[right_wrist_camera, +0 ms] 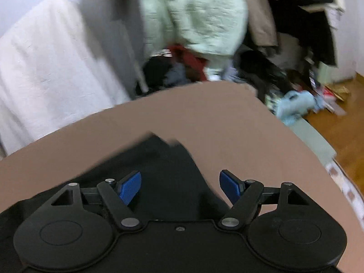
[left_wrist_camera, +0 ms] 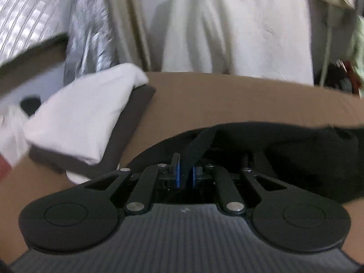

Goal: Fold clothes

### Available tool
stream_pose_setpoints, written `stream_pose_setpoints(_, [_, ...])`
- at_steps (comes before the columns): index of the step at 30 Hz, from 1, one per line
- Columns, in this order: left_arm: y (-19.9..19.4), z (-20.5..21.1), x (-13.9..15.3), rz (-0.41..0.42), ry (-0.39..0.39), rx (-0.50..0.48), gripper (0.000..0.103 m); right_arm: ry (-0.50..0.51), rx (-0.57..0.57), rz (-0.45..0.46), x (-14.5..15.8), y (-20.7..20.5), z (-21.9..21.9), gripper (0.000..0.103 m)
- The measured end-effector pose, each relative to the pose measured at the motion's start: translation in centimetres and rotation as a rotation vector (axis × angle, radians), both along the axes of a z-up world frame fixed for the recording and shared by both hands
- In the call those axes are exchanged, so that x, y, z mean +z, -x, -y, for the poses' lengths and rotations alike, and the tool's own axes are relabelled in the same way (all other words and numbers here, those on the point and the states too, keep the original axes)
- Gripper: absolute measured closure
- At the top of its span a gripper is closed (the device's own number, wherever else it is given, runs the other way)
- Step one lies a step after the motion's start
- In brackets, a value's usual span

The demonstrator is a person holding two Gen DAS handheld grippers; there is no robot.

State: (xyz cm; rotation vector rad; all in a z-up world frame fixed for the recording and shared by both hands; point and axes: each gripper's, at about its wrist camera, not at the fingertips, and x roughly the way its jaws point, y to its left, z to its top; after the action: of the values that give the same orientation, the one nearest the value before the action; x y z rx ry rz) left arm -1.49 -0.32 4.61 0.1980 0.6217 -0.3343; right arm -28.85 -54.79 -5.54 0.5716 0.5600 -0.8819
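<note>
A black garment (left_wrist_camera: 295, 154) lies on the brown table (left_wrist_camera: 227, 100) in the left wrist view. My left gripper (left_wrist_camera: 185, 175) is shut on a strip of its black cloth, pinched between the blue pads. In the right wrist view the same black garment (right_wrist_camera: 163, 170) lies under and ahead of my right gripper (right_wrist_camera: 179, 186), which is open with blue pads wide apart and nothing between them. A folded white garment (left_wrist_camera: 79, 116) rests on a dark folded piece (left_wrist_camera: 134, 118) at the table's left.
A white cloth (left_wrist_camera: 227, 22) hangs behind the table and also shows in the right wrist view (right_wrist_camera: 45, 68). A pile of mixed clothes (right_wrist_camera: 193, 22) stands beyond the table's far edge. Wooden floor (right_wrist_camera: 336, 125) with clutter lies to the right.
</note>
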Motion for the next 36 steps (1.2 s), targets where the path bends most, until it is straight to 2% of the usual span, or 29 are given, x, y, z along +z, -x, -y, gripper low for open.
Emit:
stream_pose_setpoints(1, [-0.3, 0.0, 0.1, 0.008, 0.001, 0.018, 0.091, -0.02, 0.022, -0.008, -0.1, -0.1, -0.1, 0.023])
stream_pose_setpoints(3, [-0.3, 0.3, 0.0, 0.054, -0.048, 0.036, 0.088, -0.019, 0.083, -0.015, 0.5, -0.8, -0.9, 0.023])
stream_pose_setpoints(5, [0.0, 1.3, -0.7, 0.087, -0.114, 0.036, 0.086, 0.001, 0.091, -0.009, 1.3, -1.3, -2.1, 0.023])
stream_pose_setpoints(8, [0.6, 2.6, -1.3, 0.119, -0.168, 0.026, 0.089, -0.097, 0.139, 0.042, 1.2, -2.0, -2.7, 0.022])
stream_pose_setpoints(12, [1.6, 1.8, 0.9, 0.223, -0.095, 0.025, 0.091, -0.256, 0.215, 0.119, 0.7, -2.9, -3.2, 0.022])
stream_pose_setpoints(15, [3.5, 0.1, 3.3, 0.378, -0.052, 0.069, 0.091, -0.393, 0.211, 0.158, -0.5, -3.1, -3.3, 0.022])
stream_pose_setpoints(17, [4.9, -1.0, 4.8, 0.481, -0.036, 0.098, 0.091, -0.431, 0.191, 0.176, -1.5, -3.3, -3.5, 0.022])
stream_pose_setpoints(19, [6.0, -1.8, 5.3, 0.515, -0.019, 0.106, 0.09, -0.443, 0.179, 0.192, -2.3, -3.6, -3.8, 0.022])
stream_pose_setpoints(21, [5.8, -2.4, 5.5, 0.456, 0.01, 0.096, 0.09, -0.456, 0.168, 0.208, -3.2, -3.9, -4.2, 0.022])
stream_pose_setpoints(25, [3.2, -2.6, 3.6, 0.299, 0.009, 0.1, 0.09, -0.481, 0.144, 0.241, -4.9, -4.6, -4.8, 0.019])
stream_pose_setpoints(26, [3.0, -2.5, 3.1, 0.313, -0.021, 0.106, 0.09, -0.468, 0.127, 0.25, -5.4, -4.9, -5.0, 0.019])
stream_pose_setpoints(27, [2.7, -2.3, 2.7, 0.332, -0.052, 0.112, 0.09, -0.422, 0.113, 0.25, -5.8, -5.5, -5.2, 0.028])
stream_pose_setpoints(28, [2.5, -2.2, 2.3, 0.35, -0.084, 0.118, 0.09, -0.348, 0.127, 0.233, -5.5, -5.9, -5.6, 0.059])
stream_pose_setpoints(29, [2.5, -2.3, 2.3, 0.371, -0.102, 0.119, 0.09, -0.262, 0.156, 0.21, -4.8, -6.3, -6.2, 0.075])
stream_pose_setpoints(30, [2.6, -2.6, 2.6, 0.376, -0.093, 0.113, 0.09, -0.175, 0.185, 0.186, -4.0, -6.7, -6.8, 0.085])
stream_pose_setpoints(32, [2.8, -3.8, 3.5, 0.345, -0.027, 0.101, 0.09, -0.019, 0.202, 0.166, -1.0, -6.1, -8.3, 0.093])
stream_pose_setpoints(33, [2.9, -4.4, 3.9, 0.322, 0.01, 0.099, 0.09, 0.057, 0.204, 0.161, 0.7, -5.6, -9.0, 0.1])
stream_pose_setpoints(34, [3.1, -5.0, 4.4, 0.299, 0.048, 0.096, 0.09, 0.138, 0.191, 0.151, 2.4, -4.8, -9.6, 0.103])
stream_pose_setpoints(36, [3.4, -5.9, 4.8, 0.241, 0.064, 0.116, 0.09, 0.306, 0.105, 0.102, 5.4, -1.9, -10.2, 0.103])
